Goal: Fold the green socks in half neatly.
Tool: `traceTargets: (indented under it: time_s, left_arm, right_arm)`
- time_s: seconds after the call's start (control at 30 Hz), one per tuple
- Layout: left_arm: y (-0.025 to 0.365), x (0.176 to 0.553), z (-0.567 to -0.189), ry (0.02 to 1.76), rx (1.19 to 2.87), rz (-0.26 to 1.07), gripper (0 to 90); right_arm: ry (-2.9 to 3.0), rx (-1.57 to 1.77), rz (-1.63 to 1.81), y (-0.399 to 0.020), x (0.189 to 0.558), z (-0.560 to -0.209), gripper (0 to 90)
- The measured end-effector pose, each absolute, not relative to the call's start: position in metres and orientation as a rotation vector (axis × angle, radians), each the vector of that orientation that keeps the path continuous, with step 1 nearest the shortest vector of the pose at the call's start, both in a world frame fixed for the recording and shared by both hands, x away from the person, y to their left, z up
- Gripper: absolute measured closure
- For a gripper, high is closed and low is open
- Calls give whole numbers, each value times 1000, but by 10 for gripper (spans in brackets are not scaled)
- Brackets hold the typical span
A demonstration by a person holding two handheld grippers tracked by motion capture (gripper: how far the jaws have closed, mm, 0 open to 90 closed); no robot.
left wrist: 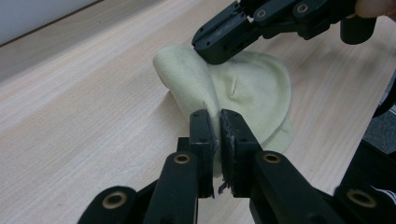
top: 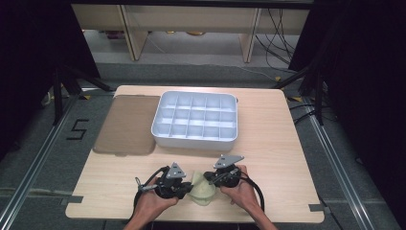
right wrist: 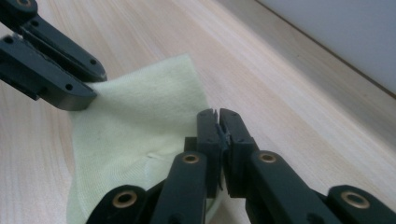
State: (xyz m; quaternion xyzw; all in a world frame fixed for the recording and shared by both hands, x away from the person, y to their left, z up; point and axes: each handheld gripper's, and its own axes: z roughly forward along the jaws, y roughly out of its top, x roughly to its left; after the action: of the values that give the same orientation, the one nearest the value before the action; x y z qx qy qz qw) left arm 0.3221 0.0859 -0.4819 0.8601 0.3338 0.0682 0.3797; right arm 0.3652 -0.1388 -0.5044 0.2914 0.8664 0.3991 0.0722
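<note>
two tools (top: 184,188) (top: 214,177), one pale sock (top: 202,190)

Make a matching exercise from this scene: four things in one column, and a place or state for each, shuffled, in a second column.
Things:
1. pale green cloth
2. white divided tray
3. brown mat
4. left gripper

Places or states:
A. lies flat at the table's far left, beside the tray
B. jaws shut on an edge of the cloth
C. stands at the far middle of the table, its compartments bare
D. lies at the near edge, between the two grippers

Pairs: 1-D, 2-C, 3-A, 4-B
</note>
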Motion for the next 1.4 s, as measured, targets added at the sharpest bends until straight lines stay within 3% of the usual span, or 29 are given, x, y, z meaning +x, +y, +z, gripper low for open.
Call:
traceTargets:
  time_s: [0.23, 0.9, 1.4]
  left_arm:
    - [87, 323, -482, 857, 2191, 198, 827]
    - [71, 311, -469, 790, 2158, 204, 824]
    - [43, 305, -479, 669, 2252, 184, 816]
  right_arm:
    - [2594, 854, 1256, -152, 353, -484, 861]
    - [2708, 848, 1156, -154, 340, -501, 856]
    - [2689, 924, 1211, -162, 346, -501, 835]
